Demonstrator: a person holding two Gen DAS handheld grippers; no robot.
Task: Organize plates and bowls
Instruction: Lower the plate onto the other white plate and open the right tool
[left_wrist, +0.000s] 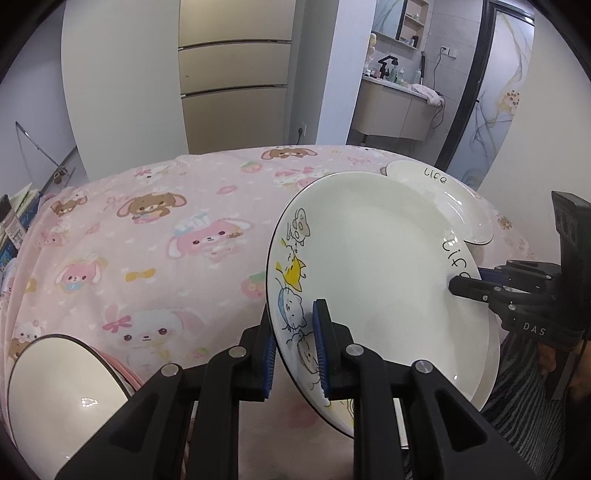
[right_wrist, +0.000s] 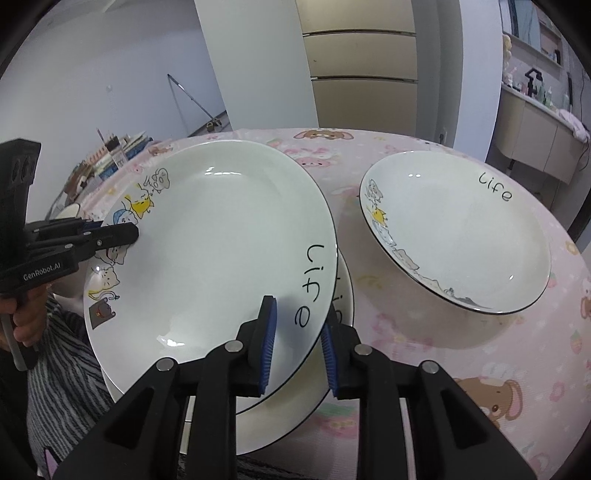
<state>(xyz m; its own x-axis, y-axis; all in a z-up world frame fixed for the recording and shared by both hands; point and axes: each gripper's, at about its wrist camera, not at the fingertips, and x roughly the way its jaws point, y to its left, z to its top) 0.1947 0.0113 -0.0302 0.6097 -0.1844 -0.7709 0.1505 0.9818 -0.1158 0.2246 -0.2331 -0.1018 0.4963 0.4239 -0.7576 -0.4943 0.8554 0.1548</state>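
**Inspector:** State your left tool.

**Operator:** My left gripper (left_wrist: 295, 350) is pinching the rim of the top plate (left_wrist: 369, 266) on its cartoon-cat side. One blue pad lies on the upper face, the other under the rim.

**Inspector:** And the right?

**Operator:** My right gripper (right_wrist: 299, 350) straddles the opposite rim of that same plate (right_wrist: 221, 240), beside the word "life". Its jaws have just been opening a little. From the right wrist view the rim sits between the pads, and they appear to be still against it.

**Inspector:** Where is the plate relative to the table?

**Operator:** It is tilted above the pink cartoon tablecloth (left_wrist: 147, 240), directly over a lower plate (right_wrist: 288, 398) whose rim shows beneath it at the near edge. I cannot tell whether the two touch.

**Inspector:** Other crockery?

**Operator:** A third plate (right_wrist: 461, 236) with the same cat print rests on the tablecloth just beyond and to the right of the held one, apart from it. A white bowl (left_wrist: 62, 398) with a dark rim sits at the near left corner, well apart from the held plate.

**Inspector:** Anything else near the table?

**Operator:** A striped sleeve (right_wrist: 62, 369) shows behind the left tool, and books (right_wrist: 110, 155) stand past the table's far left edge.
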